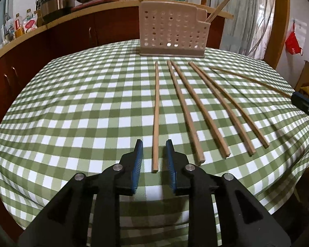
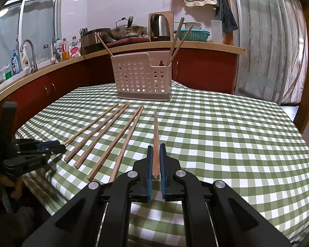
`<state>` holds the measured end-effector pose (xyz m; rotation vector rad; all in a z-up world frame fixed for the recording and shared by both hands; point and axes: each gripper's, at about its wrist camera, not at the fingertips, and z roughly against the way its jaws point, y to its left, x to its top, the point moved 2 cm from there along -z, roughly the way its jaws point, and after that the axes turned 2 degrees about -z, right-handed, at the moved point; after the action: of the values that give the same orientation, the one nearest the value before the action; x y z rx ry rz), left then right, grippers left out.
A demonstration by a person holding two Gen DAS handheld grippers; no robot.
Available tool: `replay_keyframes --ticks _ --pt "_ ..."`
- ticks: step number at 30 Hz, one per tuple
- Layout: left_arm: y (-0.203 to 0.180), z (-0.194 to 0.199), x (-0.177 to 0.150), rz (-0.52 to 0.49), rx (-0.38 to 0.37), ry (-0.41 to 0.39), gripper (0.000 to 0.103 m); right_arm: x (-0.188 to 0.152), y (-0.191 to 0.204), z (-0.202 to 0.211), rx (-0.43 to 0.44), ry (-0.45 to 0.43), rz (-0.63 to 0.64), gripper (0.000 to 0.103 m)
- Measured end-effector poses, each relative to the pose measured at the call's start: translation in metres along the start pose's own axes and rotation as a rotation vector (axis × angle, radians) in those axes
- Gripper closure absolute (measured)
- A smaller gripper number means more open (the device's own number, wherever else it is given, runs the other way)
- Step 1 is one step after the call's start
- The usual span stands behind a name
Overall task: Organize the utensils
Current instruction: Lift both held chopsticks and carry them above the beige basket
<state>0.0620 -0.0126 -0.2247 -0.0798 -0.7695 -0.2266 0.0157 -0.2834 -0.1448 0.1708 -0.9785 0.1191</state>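
1. Table (image 1: 72,103): covered with a green-and-white checked cloth, it fills the lower part of both views. A counter with red-brown cabinets runs behind it.

2. Utensil holder (image 1: 171,30): a pale, perforated plastic caddy standing upright at the far edge of the table. In the right wrist view it (image 2: 142,76) holds three chopsticks: one leaning out at its left end and two (image 2: 178,41) leaning together in the narrow right compartment.

3. Left gripper (image 1: 153,146): jaws parted, blue pads standing on either side of the near end of one chopstick (image 1: 156,113). A gap shows on both sides, so the pads are not touching it. That chopstick lies flat on the cloth, pointing toward the holder. The right wrist view shows this gripper (image 2: 51,146) low at the left edge of the table.

4. Right gripper (image 2: 156,146): jaws drawn in tight on the near end of a single chopstick (image 2: 156,131), which runs forward between the blue pads toward the holder. Whether its far end rests on the cloth cannot be determined. In the left wrist view only a dark tip of this gripper (image 1: 304,103) appears at the right edge, with its chopstick (image 1: 251,80) extending from it.

5. Loose chopsticks (image 1: 197,111): four lie flat on the cloth between the two grippers, in two loose pairs, fanned with far ends toward the holder.
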Motion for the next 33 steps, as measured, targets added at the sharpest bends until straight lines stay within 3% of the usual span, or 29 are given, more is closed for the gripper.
replay_keyframes --ticks 2,4,9,18,33 --pt "0.001 0.001 -0.001 -0.010 0.005 -0.010 0.082 0.000 0.000 0.000 0.000 0.000 0.000 0.096" --pt "0.001 0.001 -0.001 -0.011 0.004 -0.011 0.097 0.000 0.000 0.000 0.000 0.000 0.000 0.096" --pt "0.002 0.006 0.000 -0.006 0.011 -0.027 0.097 0.001 0.000 0.001 0.001 -0.005 0.001 0.096" --pt "0.002 0.036 0.018 -0.029 0.042 -0.125 0.097 0.005 0.000 0.005 -0.002 -0.024 0.001 0.096" --pt "0.011 0.097 0.052 0.000 0.061 -0.283 0.097 0.038 0.005 0.033 0.005 -0.126 0.012 0.096"
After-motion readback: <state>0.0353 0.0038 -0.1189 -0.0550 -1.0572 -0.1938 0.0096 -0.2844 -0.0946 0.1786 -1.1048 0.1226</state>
